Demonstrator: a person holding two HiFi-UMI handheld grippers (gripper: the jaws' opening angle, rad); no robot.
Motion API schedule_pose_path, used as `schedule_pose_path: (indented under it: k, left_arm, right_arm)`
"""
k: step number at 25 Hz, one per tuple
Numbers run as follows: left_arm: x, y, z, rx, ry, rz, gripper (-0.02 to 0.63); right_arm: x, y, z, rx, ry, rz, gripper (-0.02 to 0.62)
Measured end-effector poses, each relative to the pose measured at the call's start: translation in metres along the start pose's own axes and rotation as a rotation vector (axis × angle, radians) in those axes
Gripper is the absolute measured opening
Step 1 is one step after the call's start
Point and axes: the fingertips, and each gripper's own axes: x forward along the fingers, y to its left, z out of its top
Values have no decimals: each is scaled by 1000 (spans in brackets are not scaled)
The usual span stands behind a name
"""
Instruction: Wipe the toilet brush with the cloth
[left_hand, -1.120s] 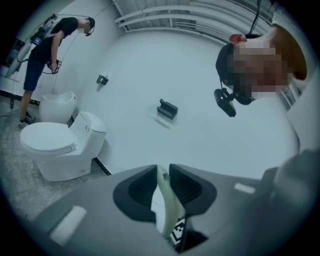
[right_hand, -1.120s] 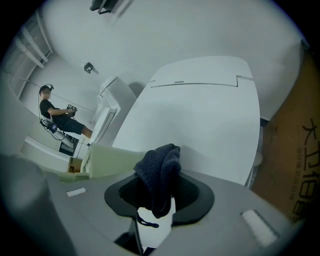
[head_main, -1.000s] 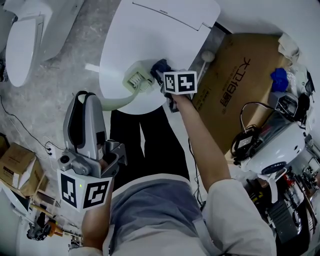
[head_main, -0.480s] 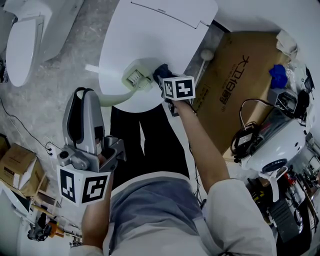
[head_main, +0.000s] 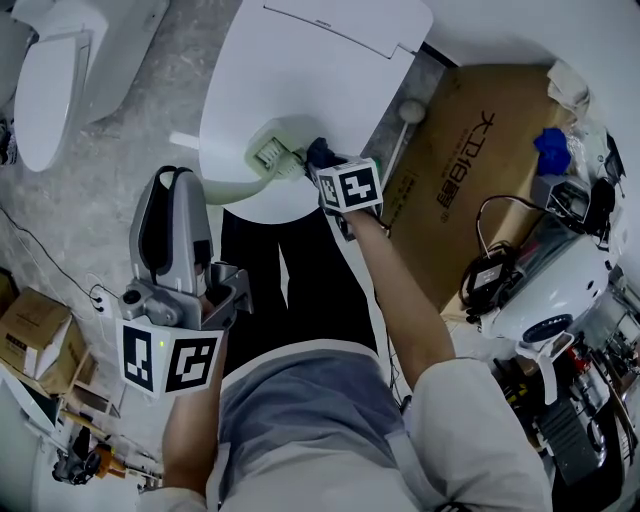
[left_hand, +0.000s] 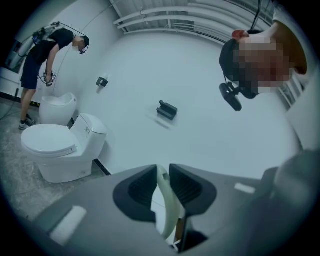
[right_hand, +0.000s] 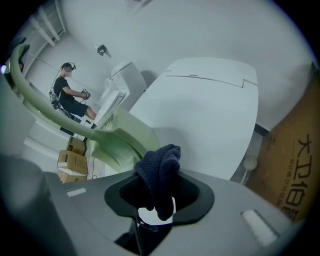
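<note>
The left gripper's (left_hand: 161, 181) jaws pinch the toilet brush (head_main: 268, 156) handle, while the right gripper's (right_hand: 159, 196) jaws clamp the dark cloth (right_hand: 160, 167) just beside its head, over the toilet lid (head_main: 310, 75).

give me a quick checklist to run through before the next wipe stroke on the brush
1. Left gripper shut on the toilet brush handle: ok.
2. Right gripper shut on the cloth: ok.
3. Cloth sticks out past the jaws, likely enough to wipe with: ok.
4. Cloth touching the brush: cannot tell; in the head view they sit close together at the brush head.
5. Brush head over the closed toilet lid: ok.
</note>
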Motion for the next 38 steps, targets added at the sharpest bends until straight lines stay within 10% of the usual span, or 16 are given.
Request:
schedule_pose_path:
  k: [7,38]
  left_arm:
    - [-2,0,1,1,-1,-5,0]
    - [-1,-5,6,0,-25,21,0]
  right_arm:
    - [-15,10,19,-90,-6,18,126]
    - [-60,43,48,468,-129,254,126]
